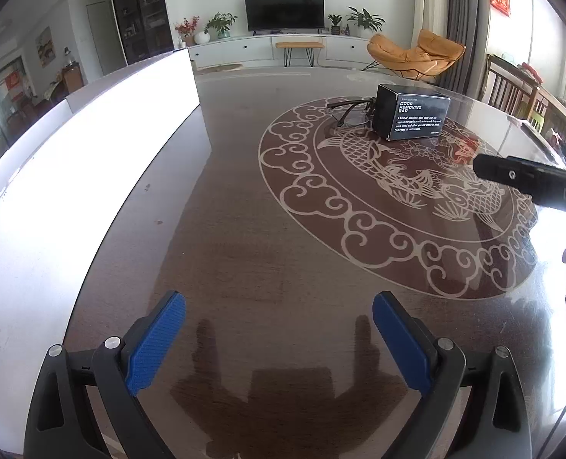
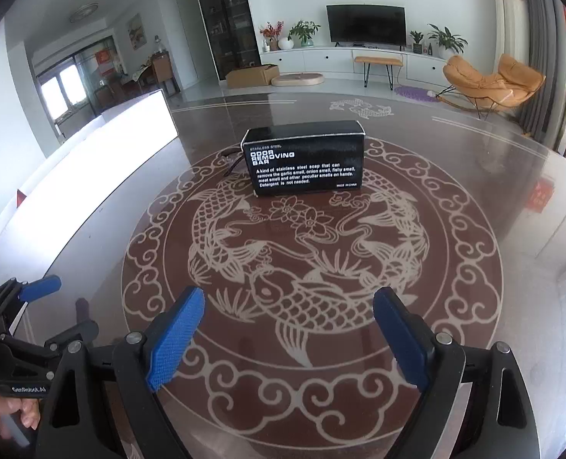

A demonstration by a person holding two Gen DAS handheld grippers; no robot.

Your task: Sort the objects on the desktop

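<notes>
A black carton (image 2: pixel 305 160) printed "ODOR REMOVING BAR" stands on the far part of the table's round fish emblem (image 2: pixel 309 267). Dark-framed glasses (image 2: pixel 231 162) lie just behind its left end. In the left wrist view the carton (image 1: pixel 413 114) and glasses (image 1: pixel 349 113) sit far ahead to the right. My left gripper (image 1: pixel 279 302) hovers open over bare wood beside a long white box (image 1: pixel 91 153), nothing between its blue pads (image 1: pixel 156 344). My right gripper (image 2: pixel 290 296) is open above the emblem's near side, well short of the carton, and holds nothing.
The white box (image 2: pixel 122 141) runs along the table's left side. The left gripper's blue fingertip (image 2: pixel 39 287) and a hand (image 2: pixel 26 413) show at the right wrist view's left edge. The right tool's black body (image 1: pixel 531 179) juts in from the right. Wooden chairs (image 1: pixel 512 88) stand past the right edge.
</notes>
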